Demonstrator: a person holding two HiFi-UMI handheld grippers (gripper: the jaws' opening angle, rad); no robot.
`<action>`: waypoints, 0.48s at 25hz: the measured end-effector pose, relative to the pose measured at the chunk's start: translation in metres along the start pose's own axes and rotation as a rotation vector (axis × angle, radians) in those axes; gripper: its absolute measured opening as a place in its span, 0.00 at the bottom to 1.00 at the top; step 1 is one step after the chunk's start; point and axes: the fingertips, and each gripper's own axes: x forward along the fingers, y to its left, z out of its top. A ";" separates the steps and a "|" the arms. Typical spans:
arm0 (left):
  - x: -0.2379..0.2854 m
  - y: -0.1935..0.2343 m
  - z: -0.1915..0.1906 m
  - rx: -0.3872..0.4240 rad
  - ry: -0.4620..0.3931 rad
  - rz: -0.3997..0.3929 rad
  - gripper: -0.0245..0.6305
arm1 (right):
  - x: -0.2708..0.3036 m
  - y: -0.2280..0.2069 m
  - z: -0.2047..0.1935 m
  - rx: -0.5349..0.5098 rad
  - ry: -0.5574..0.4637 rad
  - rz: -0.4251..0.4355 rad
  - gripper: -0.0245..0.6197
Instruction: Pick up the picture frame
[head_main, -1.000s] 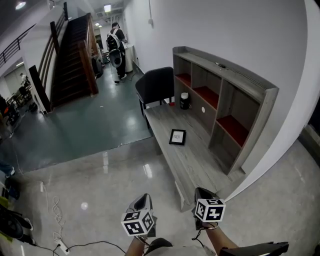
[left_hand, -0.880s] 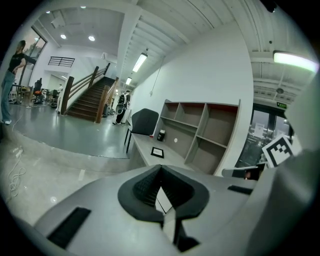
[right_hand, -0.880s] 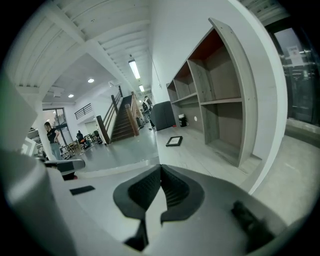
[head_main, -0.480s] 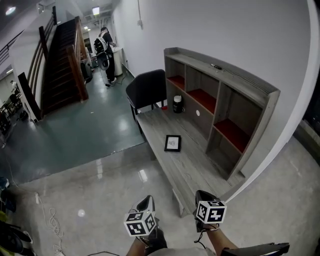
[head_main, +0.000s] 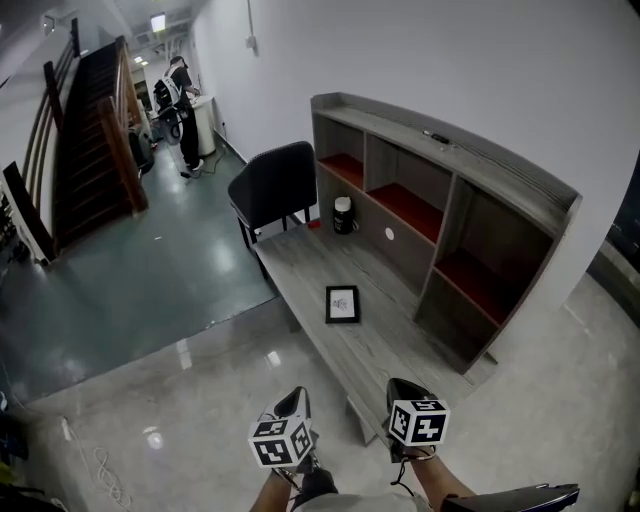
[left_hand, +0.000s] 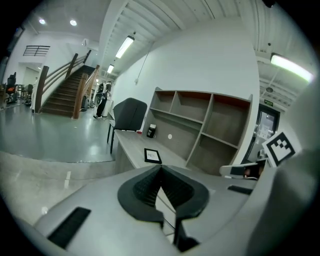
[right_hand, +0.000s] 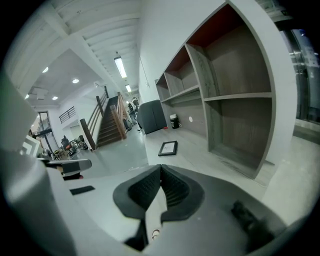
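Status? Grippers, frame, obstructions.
Left gripper, right gripper: jaws shut, empty. Picture frame flat on desk, untouched. Jar beyond frame, not in the way.

The picture frame (head_main: 342, 304) lies flat on the desk (head_main: 375, 350), about midway along it, with the shelf unit (head_main: 455, 205) running along the desk's right side against the wall and a jar (head_main: 343, 215) farther back, just before the shelves. A chair (head_main: 272, 185) stands at the desk's far end, and beyond it to the left are a staircase (head_main: 95, 140) and a person (head_main: 183, 95) by the wall. The left gripper (head_main: 291, 398) and right gripper (head_main: 402, 386) hang side by side at the near end, the left over the floor (head_main: 150, 330), both well apart from the frame.
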 end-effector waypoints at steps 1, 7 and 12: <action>0.005 0.006 0.006 -0.001 0.001 -0.004 0.05 | 0.006 0.003 0.004 0.000 0.002 -0.006 0.09; 0.038 0.042 0.037 -0.009 -0.001 -0.020 0.05 | 0.043 0.014 0.027 0.004 0.004 -0.040 0.09; 0.061 0.066 0.059 -0.014 0.003 -0.034 0.05 | 0.069 0.021 0.051 0.006 -0.008 -0.072 0.09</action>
